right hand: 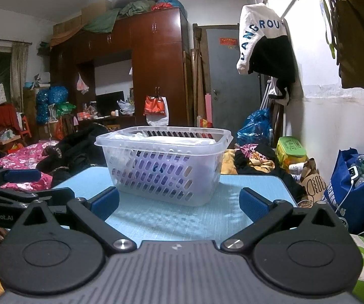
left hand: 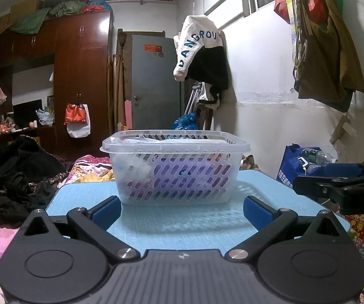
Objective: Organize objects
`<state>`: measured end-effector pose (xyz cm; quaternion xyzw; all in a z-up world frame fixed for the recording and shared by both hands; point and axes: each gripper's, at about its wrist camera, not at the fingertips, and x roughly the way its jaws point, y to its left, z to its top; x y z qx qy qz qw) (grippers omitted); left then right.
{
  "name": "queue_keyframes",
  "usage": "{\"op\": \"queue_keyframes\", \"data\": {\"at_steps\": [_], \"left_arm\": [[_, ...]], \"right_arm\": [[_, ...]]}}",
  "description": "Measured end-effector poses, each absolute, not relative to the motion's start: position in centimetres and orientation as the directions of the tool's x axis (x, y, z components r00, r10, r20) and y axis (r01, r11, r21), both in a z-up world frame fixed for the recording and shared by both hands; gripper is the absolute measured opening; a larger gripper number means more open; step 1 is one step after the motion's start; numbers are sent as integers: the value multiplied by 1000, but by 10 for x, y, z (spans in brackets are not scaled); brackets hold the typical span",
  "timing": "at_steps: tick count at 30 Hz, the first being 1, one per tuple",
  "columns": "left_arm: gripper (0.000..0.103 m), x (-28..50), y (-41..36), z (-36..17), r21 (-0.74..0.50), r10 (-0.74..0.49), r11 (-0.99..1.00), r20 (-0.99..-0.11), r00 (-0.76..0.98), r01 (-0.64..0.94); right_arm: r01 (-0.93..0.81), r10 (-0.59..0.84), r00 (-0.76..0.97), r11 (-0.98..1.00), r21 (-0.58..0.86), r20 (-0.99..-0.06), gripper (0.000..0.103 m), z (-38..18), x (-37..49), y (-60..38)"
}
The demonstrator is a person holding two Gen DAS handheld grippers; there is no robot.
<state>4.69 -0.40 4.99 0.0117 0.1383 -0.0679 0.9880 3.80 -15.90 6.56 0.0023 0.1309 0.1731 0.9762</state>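
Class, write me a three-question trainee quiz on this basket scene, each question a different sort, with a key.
1. True or false: the left gripper holds the basket.
2. The basket stands on: A) the bed, B) the blue mat, C) the floor.
3. Fill in: the right gripper has its jaws ____.

Key: 1 false, both grippers are open and short of the basket; 2 B; 3 open.

Basket (left hand: 175, 169) contents blurred behind slotted walls; blue bag (right hand: 354, 197) partly cut off.
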Motion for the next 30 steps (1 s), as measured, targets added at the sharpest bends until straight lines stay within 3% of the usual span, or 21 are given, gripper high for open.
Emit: {"op": "queue_keyframes", "data": {"at_steps": [30], "left_arm": [[103,47,-5,49,5,-141,989,-282,949,148]], "right_arm": [[-338,339,905,940,50,-256,103,66,37,-160]]}}
